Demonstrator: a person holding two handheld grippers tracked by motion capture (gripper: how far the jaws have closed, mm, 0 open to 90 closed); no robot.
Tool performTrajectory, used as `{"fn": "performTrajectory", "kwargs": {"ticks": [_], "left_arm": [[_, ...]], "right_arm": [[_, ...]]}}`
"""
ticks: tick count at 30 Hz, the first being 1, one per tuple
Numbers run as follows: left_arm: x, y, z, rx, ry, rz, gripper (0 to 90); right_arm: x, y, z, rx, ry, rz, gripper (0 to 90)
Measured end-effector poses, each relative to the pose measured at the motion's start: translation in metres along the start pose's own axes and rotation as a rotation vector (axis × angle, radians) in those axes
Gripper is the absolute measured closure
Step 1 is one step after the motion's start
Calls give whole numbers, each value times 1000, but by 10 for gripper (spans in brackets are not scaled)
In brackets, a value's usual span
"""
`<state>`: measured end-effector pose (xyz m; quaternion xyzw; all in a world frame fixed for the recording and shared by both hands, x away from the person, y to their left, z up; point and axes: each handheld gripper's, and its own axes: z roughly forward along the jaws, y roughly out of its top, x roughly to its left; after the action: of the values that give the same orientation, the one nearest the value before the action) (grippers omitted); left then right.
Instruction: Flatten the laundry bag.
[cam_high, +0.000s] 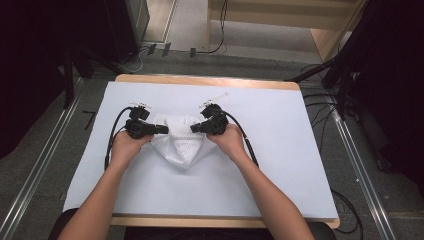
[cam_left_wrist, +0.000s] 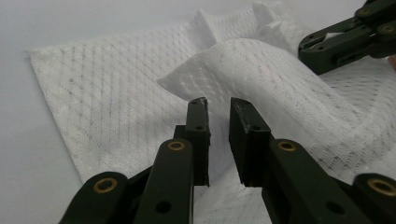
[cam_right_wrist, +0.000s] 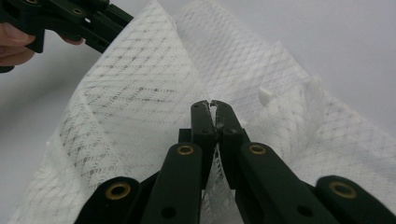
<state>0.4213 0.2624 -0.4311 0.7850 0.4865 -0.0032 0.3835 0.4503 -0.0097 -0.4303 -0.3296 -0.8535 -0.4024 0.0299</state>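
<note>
White mesh cloth (cam_high: 181, 142) lying crumpled near the middle of the worktop (cam_high: 280, 150), a little toward the far edge, on the pale sheet covering it. Folded roughly into a downward point toward the near edge, with a raised ridge running across its middle.

Left hand-held gripper (cam_high: 162, 129) at the cloth's left side, pointing inward toward the centre, gripped by the left hand (cam_high: 127, 146). Seen along its own jaws in the left gripper view (cam_left_wrist: 218, 107): jaws standing slightly apart, a narrow gap between the pads, nothing caught in them, tips just short of a lifted fold of the cloth (cam_left_wrist: 261, 79).

Right hand-held gripper (cam_high: 196, 128) at the cloth's right side, pointing inward toward the left one, gripped by the right hand (cam_high: 230, 141). Seen along its own jaws in the right gripper view (cam_right_wrist: 211, 105): jaws pressed together, clamped on the cloth (cam_right_wrist: 140, 93), mesh pinched between the pads and hanging below them. Fabric pulled up into a tented ridge at the pinch.

Both grippers near each other over the cloth, tips apart. Black cable (cam_high: 112, 132) looping from the left gripper along the worktop's left part; another (cam_high: 247, 142) trailing from the right one beside the forearm.
</note>
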Motion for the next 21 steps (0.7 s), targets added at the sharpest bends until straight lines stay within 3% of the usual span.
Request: {"fn": "performTrajectory", "kwargs": {"ticks": [5,9,12,21], "left_arm": [[2,-1,-5,-9,5,-8,775],[5,-3,-7,-5,32,-6,776],[10,-4,-5,9,56,-1,777],[14,-6,5,39,71,0,781]], "right_arm": [[13,6,-24,-65,10,-22,900],[29,5,-40,-77,8,-56,900],[40,-2,-53,-86,10,-78,900],[60,-35,-74,-85,14,-96,900]]}}
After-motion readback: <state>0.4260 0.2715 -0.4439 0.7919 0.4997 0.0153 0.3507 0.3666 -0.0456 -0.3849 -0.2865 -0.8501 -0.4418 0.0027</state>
